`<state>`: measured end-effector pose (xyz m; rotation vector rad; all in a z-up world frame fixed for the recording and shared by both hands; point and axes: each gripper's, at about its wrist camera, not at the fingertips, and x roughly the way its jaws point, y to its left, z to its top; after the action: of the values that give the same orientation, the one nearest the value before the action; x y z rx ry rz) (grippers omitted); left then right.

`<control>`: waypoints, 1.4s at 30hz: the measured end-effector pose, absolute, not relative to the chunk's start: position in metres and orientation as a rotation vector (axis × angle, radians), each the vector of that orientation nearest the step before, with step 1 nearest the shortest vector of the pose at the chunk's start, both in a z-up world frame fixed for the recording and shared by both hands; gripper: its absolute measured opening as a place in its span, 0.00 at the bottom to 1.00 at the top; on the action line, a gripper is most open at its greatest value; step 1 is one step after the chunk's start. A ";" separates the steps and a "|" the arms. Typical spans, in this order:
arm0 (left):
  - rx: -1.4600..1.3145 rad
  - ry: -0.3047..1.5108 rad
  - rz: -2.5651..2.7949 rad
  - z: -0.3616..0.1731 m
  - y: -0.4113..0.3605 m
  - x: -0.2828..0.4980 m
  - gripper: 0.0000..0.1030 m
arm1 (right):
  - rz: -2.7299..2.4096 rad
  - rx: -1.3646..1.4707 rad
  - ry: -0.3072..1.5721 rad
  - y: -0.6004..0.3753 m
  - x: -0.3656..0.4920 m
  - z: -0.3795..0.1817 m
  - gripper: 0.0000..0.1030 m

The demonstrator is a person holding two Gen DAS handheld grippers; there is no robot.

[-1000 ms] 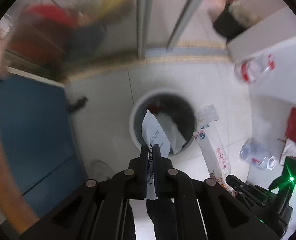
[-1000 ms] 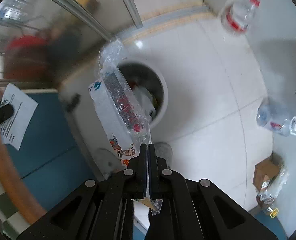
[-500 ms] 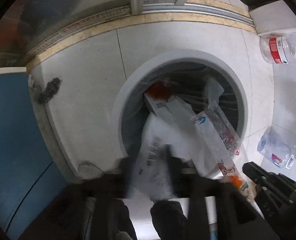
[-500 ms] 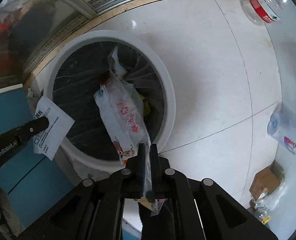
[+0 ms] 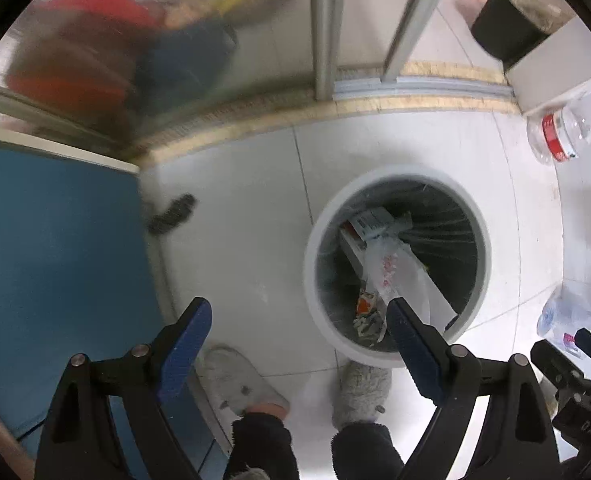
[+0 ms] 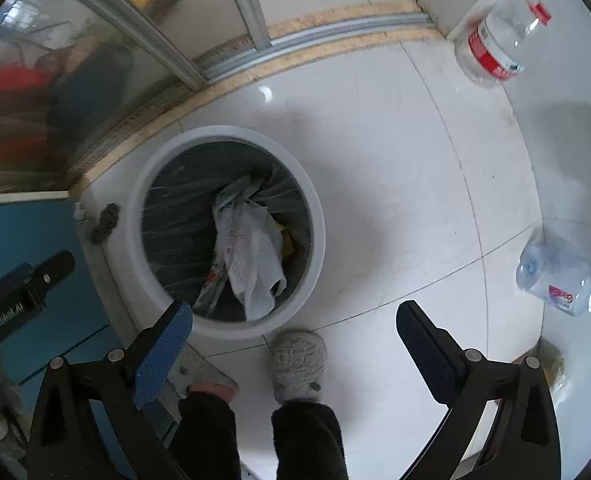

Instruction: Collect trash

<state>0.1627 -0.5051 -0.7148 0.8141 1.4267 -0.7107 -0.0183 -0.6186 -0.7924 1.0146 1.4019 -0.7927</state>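
Both tools, left (image 5: 295, 320) and right (image 6: 293, 320), gape empty; wrappers (image 6: 251, 256) binned (image 6: 315, 216) ahead; bottles (image 6: 495, 44) remain rightward.

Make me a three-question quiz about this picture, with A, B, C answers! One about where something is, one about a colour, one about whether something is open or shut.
1. Where is the clear plastic wrapper?
A. inside the round bin
B. on the blue mat
C. pinched in the right tool

2. What colour is the label on the bottle by the wall?
A. green
B. red
C. purple

3. How are the left tool and right tool?
A. both shut
B. one open, one shut
C. both open and empty

Answers:
1 A, the wrapper lies among the rubbish inside the white rim of the bin.
2 B, a red band wraps the clear bottle, and its handle is red too.
3 C, in each wrist view the two fingers stand wide apart with nothing between them.
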 end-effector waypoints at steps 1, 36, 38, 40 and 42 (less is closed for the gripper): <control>0.808 1.417 -0.713 -0.705 -0.503 0.163 0.87 | -0.793 1.001 1.395 -0.616 -0.019 -0.782 1.00; 0.485 1.141 -0.716 -0.267 -0.379 0.124 0.87 | -0.702 0.801 1.044 -0.519 -0.061 -0.292 1.00; 0.433 1.113 -0.658 -0.254 -0.361 0.147 0.87 | -0.659 0.774 1.044 -0.513 -0.040 -0.285 1.00; 0.380 1.083 -0.587 -0.243 -0.335 0.173 0.87 | -0.586 0.744 1.047 -0.501 -0.005 -0.274 1.00; 0.341 1.070 -0.499 -0.236 -0.301 0.207 0.92 | -0.507 0.706 1.061 -0.485 0.032 -0.267 1.00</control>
<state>0.2069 -0.3012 -0.2356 0.3411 1.0699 -0.4989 0.0318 -0.4846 -0.2667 0.7063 1.0611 -0.5074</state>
